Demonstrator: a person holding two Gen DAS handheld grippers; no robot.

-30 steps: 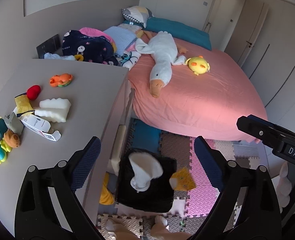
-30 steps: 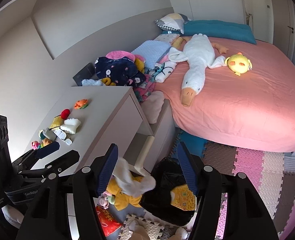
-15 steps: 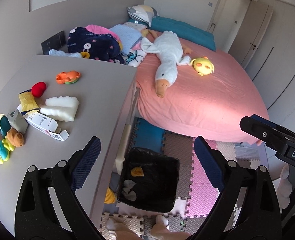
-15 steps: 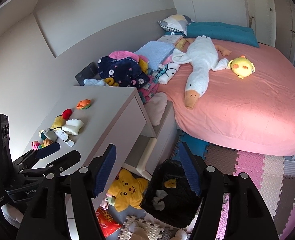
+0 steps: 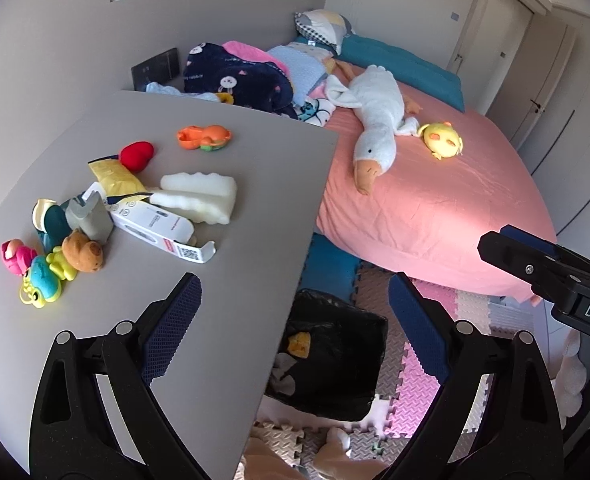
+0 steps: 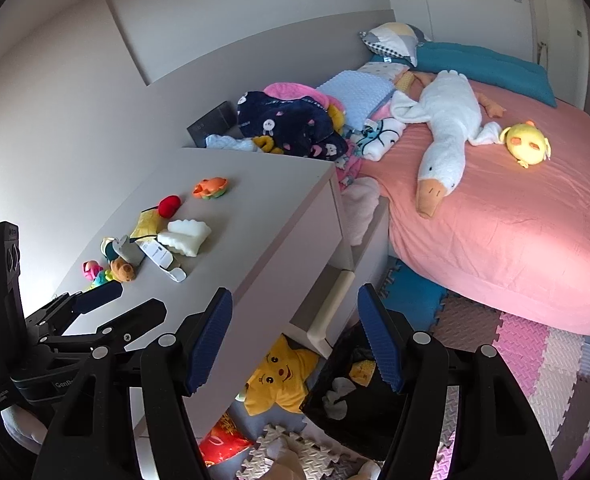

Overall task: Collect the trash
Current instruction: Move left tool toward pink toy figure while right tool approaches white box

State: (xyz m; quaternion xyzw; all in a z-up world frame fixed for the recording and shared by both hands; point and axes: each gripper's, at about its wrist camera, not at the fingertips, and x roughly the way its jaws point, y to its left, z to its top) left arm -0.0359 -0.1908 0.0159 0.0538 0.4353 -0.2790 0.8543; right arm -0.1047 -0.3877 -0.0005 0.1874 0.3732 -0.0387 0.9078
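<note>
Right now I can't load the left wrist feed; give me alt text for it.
The open, empty left gripper hovers over the grey tabletop's edge, above a black trash bin on the floor holding scraps. A white carton, foam piece and small toys lie on the table.

The desk [image 5: 231, 240] edge hides the left side of the bin [image 5: 335, 360], the right gripper [image 5: 551, 280] is cut off at 3 o'clock, and print on the white box [image 5: 155, 228] is too small to read.
</note>
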